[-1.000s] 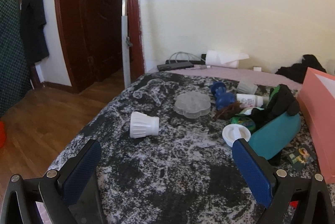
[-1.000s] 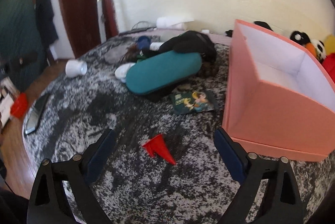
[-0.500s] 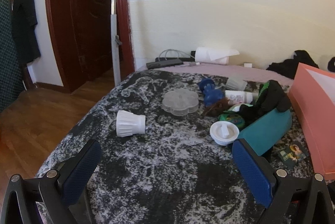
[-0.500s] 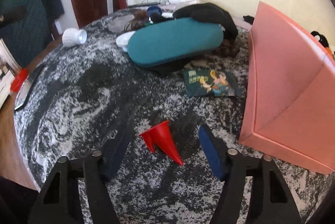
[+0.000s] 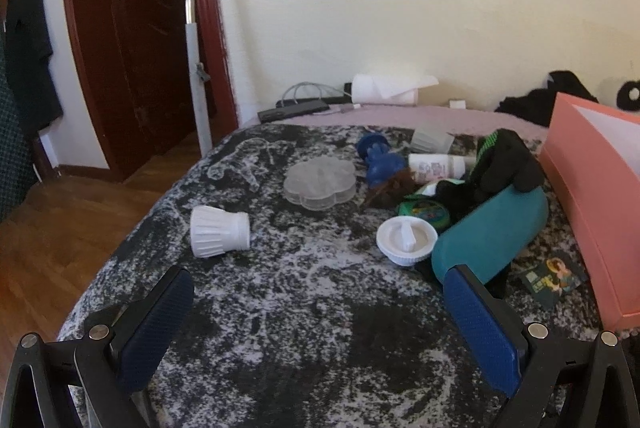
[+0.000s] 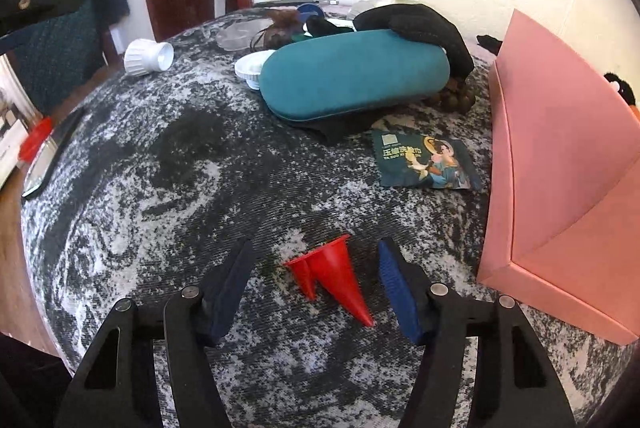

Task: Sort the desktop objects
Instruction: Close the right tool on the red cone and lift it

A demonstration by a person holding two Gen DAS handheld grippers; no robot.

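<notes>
Two red cones (image 6: 332, 276), stuck together, lie on the grey mottled tabletop (image 6: 160, 156). My right gripper (image 6: 315, 252) is lowered over them, one jaw on either side; the jaws are closing, and a gap still shows between each blue pad and the cones. My left gripper (image 5: 318, 276) hovers wide open over bare tabletop, nothing between its fingers. Ahead of it lie a white ribbed cup (image 5: 219, 232) on its side, a white lid (image 5: 406, 240) and a clear flower-shaped box (image 5: 320, 182). A pink box (image 6: 560, 168) stands right of the cones.
A teal glasses case (image 6: 352, 72) with a black glove (image 6: 416, 24) on it lies mid-table, a dark green packet (image 6: 424, 160) in front. A blue toy (image 5: 380, 160), a small bottle (image 5: 436, 166) and other clutter sit behind. The table's left edge drops to wooden floor.
My right gripper came down closer to the red cones and its jaws narrowed around them. My left gripper shifted slightly over the table, still open.
</notes>
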